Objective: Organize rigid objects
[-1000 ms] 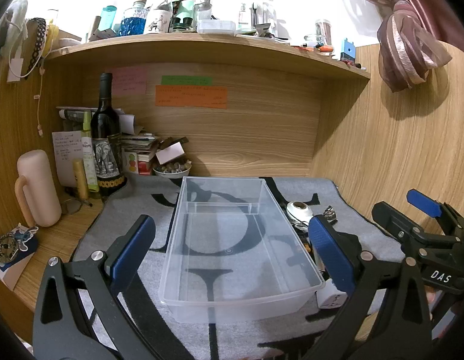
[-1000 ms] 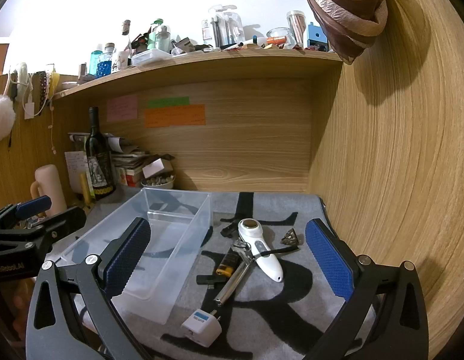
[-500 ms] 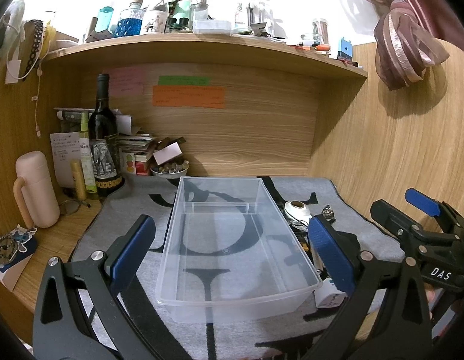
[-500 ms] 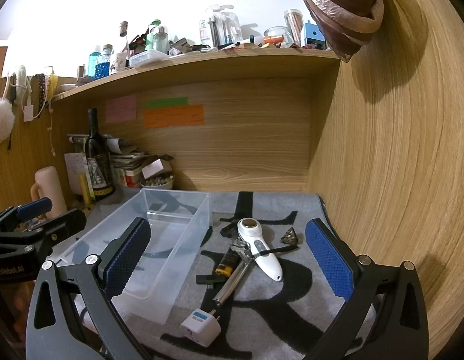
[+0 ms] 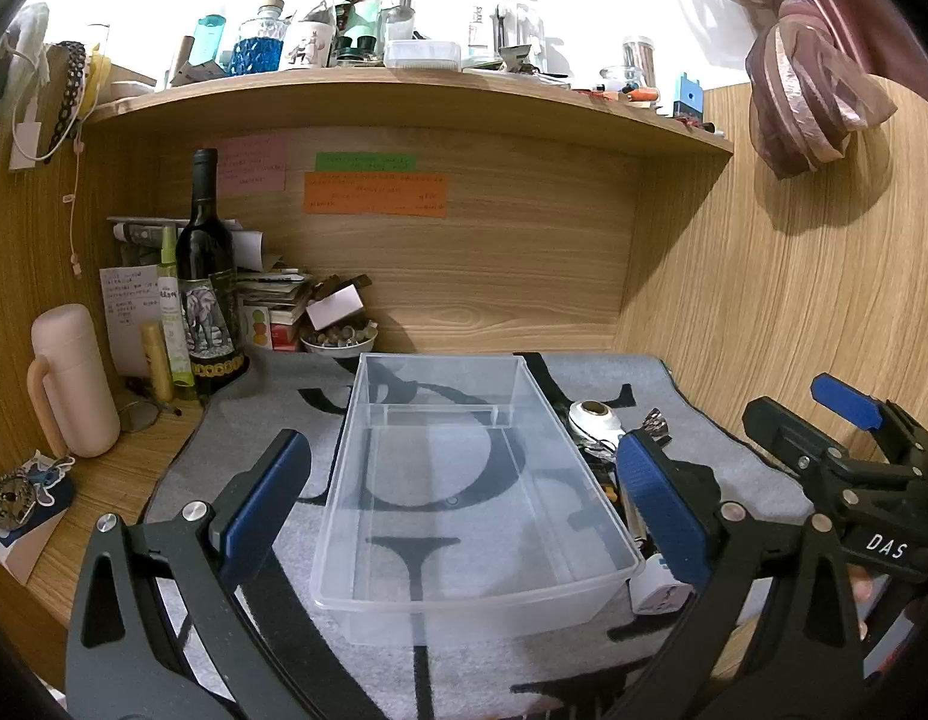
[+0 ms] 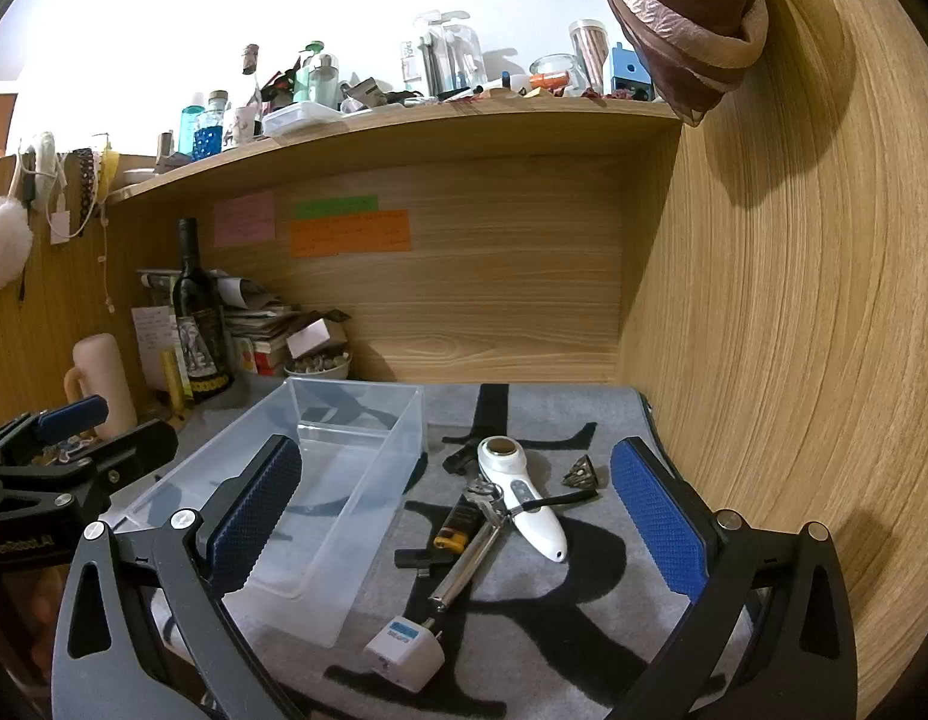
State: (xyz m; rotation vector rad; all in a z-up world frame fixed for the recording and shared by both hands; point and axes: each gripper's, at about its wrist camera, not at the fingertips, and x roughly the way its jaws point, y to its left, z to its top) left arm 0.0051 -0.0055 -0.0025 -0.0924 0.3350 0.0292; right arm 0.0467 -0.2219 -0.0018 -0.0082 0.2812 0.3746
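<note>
Right wrist view: the right gripper (image 6: 458, 516) has its jaws wide apart and holds nothing. Between them, lower down on the grey mat (image 6: 584, 618), lie the white handheld device (image 6: 527, 504), a metal tool (image 6: 464, 564) and a white plug (image 6: 404, 651). The clear bin (image 6: 320, 510) sits just left, probably to take them. The left gripper (image 5: 464, 498) hangs open over the bin.

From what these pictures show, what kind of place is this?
Probably a home desk nook: wooden shelf crowded with bottles, coloured sticky notes on the back panel, and a dark wine bottle beside stacked papers.
</note>
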